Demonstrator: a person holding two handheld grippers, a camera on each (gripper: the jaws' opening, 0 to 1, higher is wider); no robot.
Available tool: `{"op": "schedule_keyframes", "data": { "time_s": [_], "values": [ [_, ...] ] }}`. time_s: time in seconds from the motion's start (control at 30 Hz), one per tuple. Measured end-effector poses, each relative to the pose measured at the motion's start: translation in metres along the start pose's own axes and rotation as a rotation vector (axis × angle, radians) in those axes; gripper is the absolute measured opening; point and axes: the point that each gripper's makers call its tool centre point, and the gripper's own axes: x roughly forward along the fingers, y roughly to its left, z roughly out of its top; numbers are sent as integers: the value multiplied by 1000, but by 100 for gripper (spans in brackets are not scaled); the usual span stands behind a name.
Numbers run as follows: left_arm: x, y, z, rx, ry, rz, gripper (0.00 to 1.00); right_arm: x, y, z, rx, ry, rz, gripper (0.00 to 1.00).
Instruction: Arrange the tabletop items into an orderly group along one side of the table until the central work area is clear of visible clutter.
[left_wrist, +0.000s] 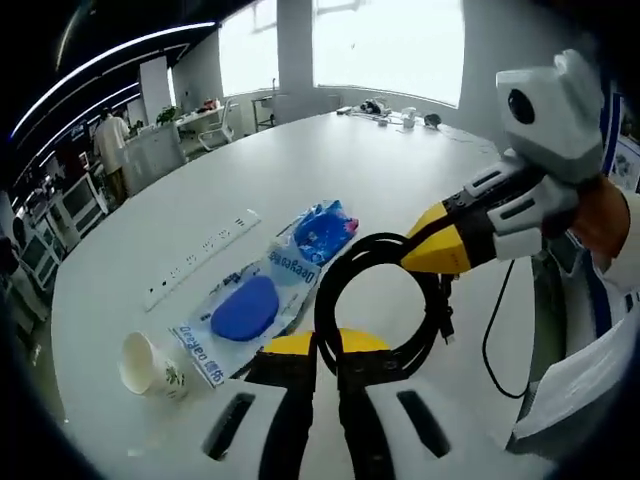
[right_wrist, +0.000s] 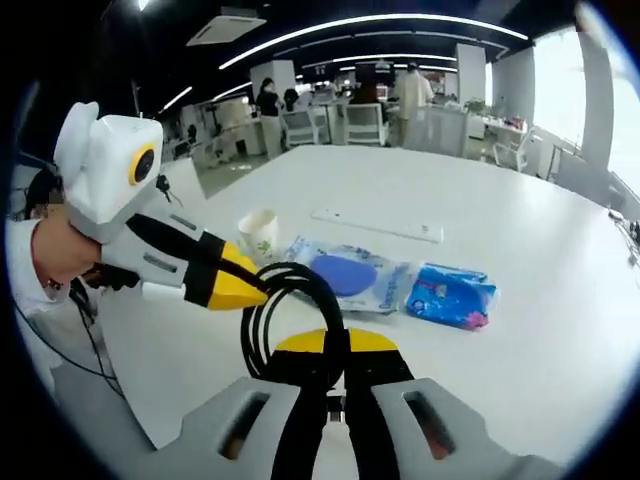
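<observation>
One coiled black cable (left_wrist: 385, 300), one paper cup (left_wrist: 150, 367), two plastic packets (a clear packet (left_wrist: 245, 310) with a blue disc, a blue packet (left_wrist: 325, 230)) and one white power strip (left_wrist: 200, 257) lie on the white table (left_wrist: 330, 160). Left gripper (left_wrist: 325, 352): jaws closed on the near arc of the coil. Right gripper (right_wrist: 335, 350): jaws likewise clamped on the cable loop. The cable hangs between both grippers, just beside the clear packet; the cup lies tipped near that packet's end.
</observation>
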Motion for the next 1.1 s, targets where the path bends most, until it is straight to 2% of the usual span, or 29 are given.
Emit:
{"op": "schedule_keyframes", "data": {
  "time_s": [0.23, 0.47, 0.77, 1.1],
  "values": [
    [35, -20, 26, 35, 5, -57, 4, -14, -43, -5, 20, 6, -64, 1],
    [71, -36, 39, 33, 29, -112, 4, -17, -75, -20, 49, 33, -107, 1],
    [108, -42, 37, -7, 63, -150, 4, -4, -108, -39, 68, 73, -126, 1],
    [143, -34, 23, -75, 119, -122, 4, 25, -128, -58, 76, 115, -114, 1]
  ]
}}
